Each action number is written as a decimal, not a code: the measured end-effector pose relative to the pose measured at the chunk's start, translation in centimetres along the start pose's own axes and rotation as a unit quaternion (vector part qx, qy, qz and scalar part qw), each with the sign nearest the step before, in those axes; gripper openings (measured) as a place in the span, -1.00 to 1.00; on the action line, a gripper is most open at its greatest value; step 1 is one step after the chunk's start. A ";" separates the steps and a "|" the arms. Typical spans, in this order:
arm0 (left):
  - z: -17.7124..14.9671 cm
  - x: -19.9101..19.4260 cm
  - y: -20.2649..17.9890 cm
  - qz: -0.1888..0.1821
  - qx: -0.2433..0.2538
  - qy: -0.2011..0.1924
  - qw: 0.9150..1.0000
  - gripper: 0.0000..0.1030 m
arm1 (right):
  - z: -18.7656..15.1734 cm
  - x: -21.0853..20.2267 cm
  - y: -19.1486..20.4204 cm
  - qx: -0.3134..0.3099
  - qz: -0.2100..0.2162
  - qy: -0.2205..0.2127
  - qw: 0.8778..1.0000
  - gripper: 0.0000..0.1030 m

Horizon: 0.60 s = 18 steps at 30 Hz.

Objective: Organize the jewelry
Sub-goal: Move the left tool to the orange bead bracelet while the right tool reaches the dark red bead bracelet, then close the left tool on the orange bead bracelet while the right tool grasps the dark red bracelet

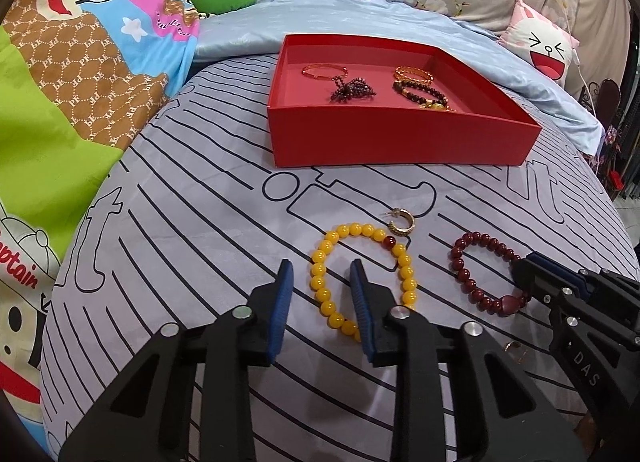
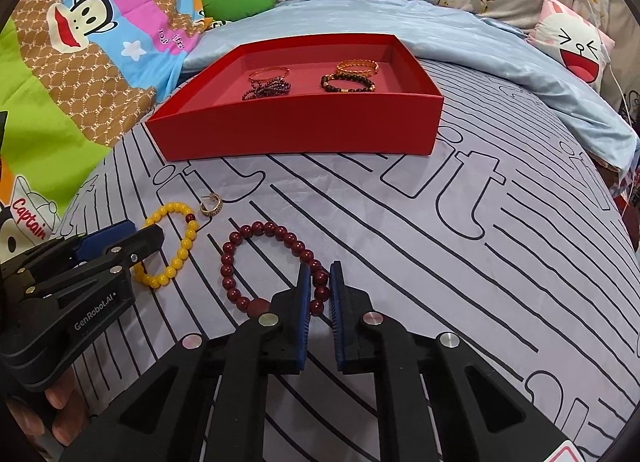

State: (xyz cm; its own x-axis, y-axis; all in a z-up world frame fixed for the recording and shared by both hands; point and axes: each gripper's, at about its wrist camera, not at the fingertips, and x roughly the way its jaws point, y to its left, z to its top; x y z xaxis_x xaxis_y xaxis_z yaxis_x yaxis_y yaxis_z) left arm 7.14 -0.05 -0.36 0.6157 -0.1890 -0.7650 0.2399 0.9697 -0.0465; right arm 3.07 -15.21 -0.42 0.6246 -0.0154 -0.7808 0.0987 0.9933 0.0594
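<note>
Two bracelets are seen on the striped bed sheet (image 2: 400, 222), in the lower part of both frames, with the red box (image 1: 384, 142) lying beyond them towards the top. In the right wrist view the right tongs (image 2: 319, 290) are seen closed narrowly around the lower right arc of the dark red bracelet (image 2: 272, 262); beads sit between the blue pads, but whether they are actually pinched or only straddled cannot be told for certain. The bracelet's loop runs up and left from the tongs. In the left wrist view the left tongs (image 1: 322, 294) are held apart, with the left arc of the yellow bracelet (image 1: 362, 278) lying between the pads and not yet grasped; its long axis runs up the frame, towards the box. A gold earring (image 1: 402, 222) is seen just beside the top of the yellow bracelet. Several bracelets are already lying in the box, whose near wall hides part of the floor. The lower beads of the yellow bracelet are covered by the right pad, and a small ring-like thing at lower right is too small to make out.
</note>
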 end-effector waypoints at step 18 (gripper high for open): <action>-0.1 -1.8 -0.5 -0.041 -0.007 0.008 0.999 -0.86 | -0.4 -2.7 -2.0 0.034 0.022 0.000 0.999 -0.86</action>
State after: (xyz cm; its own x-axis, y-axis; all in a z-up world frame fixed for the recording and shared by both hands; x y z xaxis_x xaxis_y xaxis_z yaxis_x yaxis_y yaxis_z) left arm 5.90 -0.15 0.99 0.5813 -0.2661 -0.7689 0.2783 0.9530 -0.1194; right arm 0.91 -17.13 1.32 0.6293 0.0290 -0.7766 0.1223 0.9832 0.1358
